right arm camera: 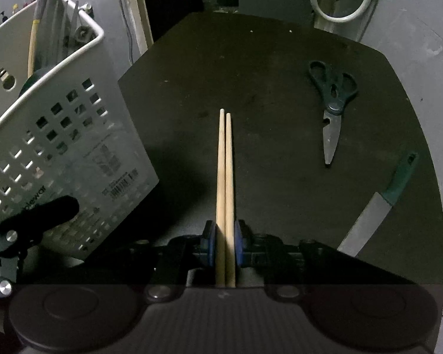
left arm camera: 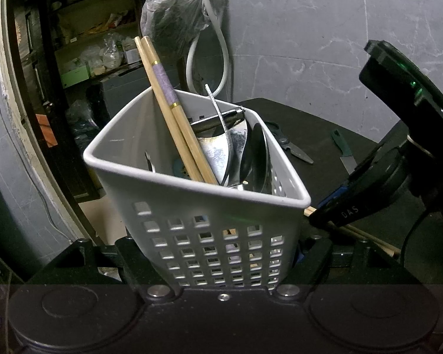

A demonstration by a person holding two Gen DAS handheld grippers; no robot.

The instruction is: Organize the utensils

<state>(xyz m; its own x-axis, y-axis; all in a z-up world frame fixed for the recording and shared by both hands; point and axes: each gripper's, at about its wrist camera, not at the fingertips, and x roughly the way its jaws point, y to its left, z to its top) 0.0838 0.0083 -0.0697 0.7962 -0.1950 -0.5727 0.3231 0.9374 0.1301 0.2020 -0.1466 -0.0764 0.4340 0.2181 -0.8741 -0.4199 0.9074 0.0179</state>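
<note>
A white perforated utensil basket (left arm camera: pixel 209 236) sits tilted between the fingers of my left gripper (left arm camera: pixel 221 250), which is shut on its lower walls. Inside it stand a pair of purple-banded chopsticks (left arm camera: pixel 174 112), a dark ladle (left arm camera: pixel 257 159) and other metal utensils. My right gripper (right arm camera: pixel 225 236) is shut on a plain wooden chopstick pair (right arm camera: pixel 225 171); its blue pads press both sides and the tips point away over the black table (right arm camera: pixel 280 59). In the left wrist view the right gripper (left arm camera: pixel 339 209) hangs just right of the basket. The basket (right arm camera: pixel 59 135) stands left of the held chopsticks.
Dark-handled scissors (right arm camera: pixel 332 103) lie on the table's right part, with a green-handled knife (right arm camera: pixel 375 206) nearer its right edge. The scissors (left arm camera: pixel 289 144) and knife (left arm camera: pixel 344 150) lie behind the basket. A white hose (left arm camera: pixel 221 59), a plastic bag and shelves stand beyond.
</note>
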